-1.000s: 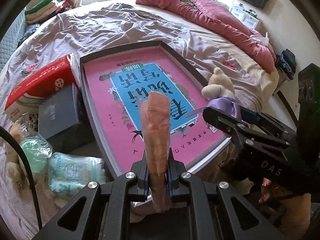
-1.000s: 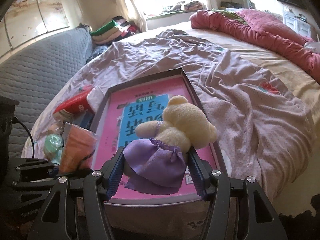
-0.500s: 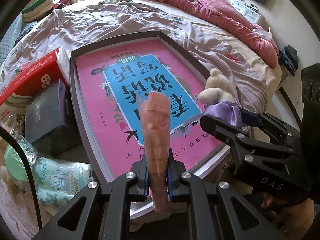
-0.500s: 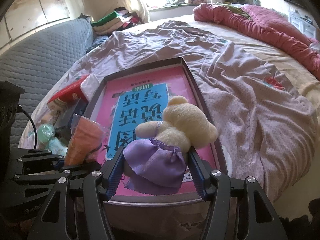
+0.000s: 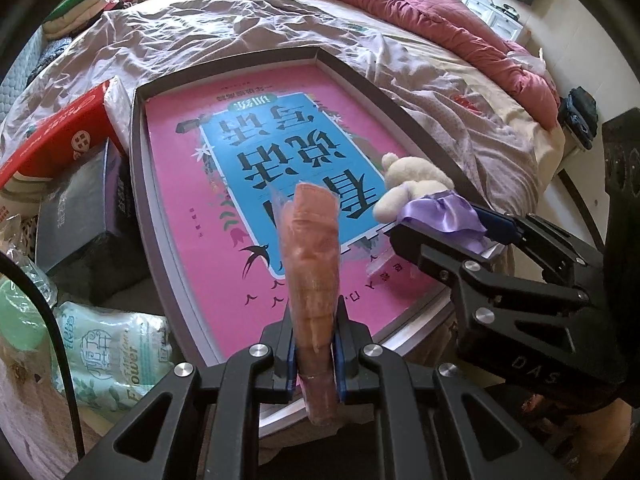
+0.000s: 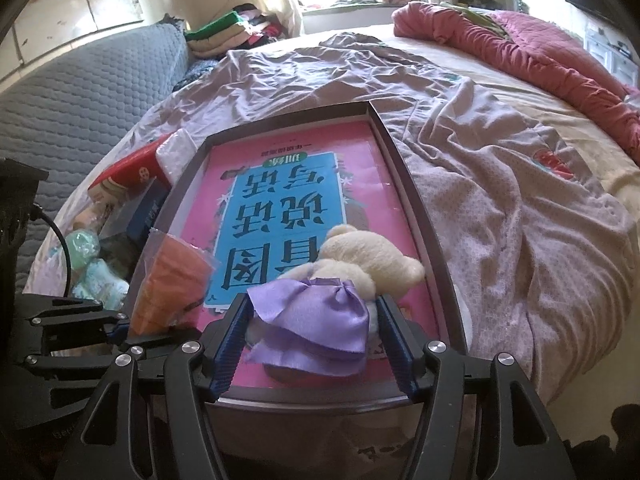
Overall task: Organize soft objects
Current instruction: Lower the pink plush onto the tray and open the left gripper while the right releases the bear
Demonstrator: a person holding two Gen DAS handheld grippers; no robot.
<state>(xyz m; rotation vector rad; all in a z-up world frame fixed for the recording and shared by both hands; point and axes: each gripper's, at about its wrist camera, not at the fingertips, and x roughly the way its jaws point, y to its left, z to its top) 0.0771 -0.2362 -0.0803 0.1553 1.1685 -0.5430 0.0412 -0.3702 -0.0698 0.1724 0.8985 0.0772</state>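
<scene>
My left gripper (image 5: 314,354) is shut on an orange cloth in a clear bag (image 5: 312,268), held upright over the near edge of a shallow dark-rimmed box (image 5: 138,168) with a pink and blue printed floor. The bagged cloth also shows in the right wrist view (image 6: 168,280). My right gripper (image 6: 312,340) is shut on a cream plush bear in a purple satin dress (image 6: 352,264), held over the box's near right part. The bear also shows in the left wrist view (image 5: 416,184).
The box lies on a bed with a rumpled lilac sheet (image 6: 500,184) and a pink duvet (image 6: 540,56) at the back. Left of the box lie a red carton (image 5: 56,144), a dark grey box (image 5: 76,224) and tissue packs (image 5: 108,352). Folded clothes (image 6: 224,36) are stacked far back.
Both grippers have moved forward and further over the box, each still holding its object. The box looks larger and nearer in both views.
</scene>
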